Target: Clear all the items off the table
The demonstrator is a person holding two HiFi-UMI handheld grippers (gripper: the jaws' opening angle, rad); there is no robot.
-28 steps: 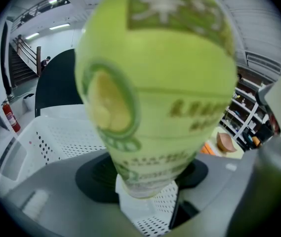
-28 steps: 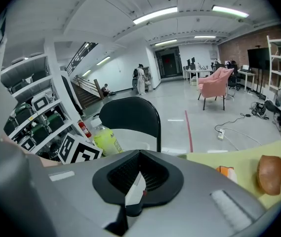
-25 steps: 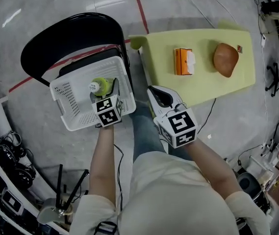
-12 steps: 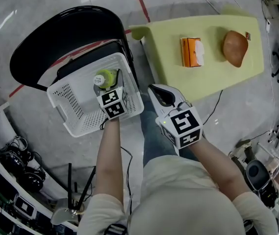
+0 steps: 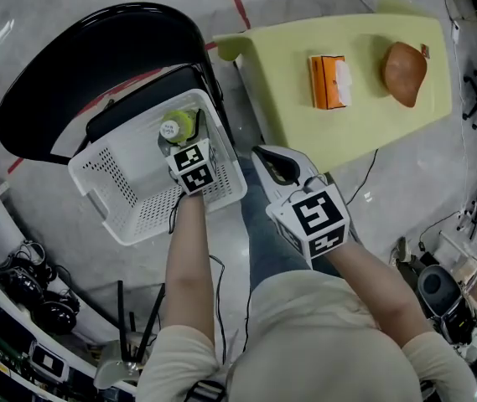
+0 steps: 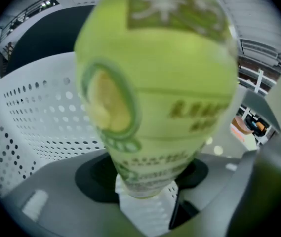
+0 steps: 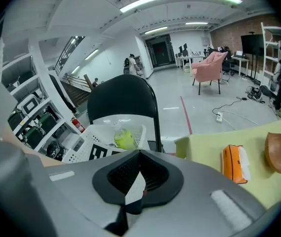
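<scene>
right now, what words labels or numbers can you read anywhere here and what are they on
Nothing is clear enough to quote.
On the green bottle: dark green lettering on its label, too blurred to read.
On the orange tissue box: any print is too small to make out.
On the left marker cube and the right marker cube: black square patterns only, no letters or numbers.

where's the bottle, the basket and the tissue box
bottle (image 5: 176, 127), head view, on its green body
basket (image 5: 102, 167), head view, on the perforated left wall
tissue box (image 5: 325, 82), head view, on the orange top face
</scene>
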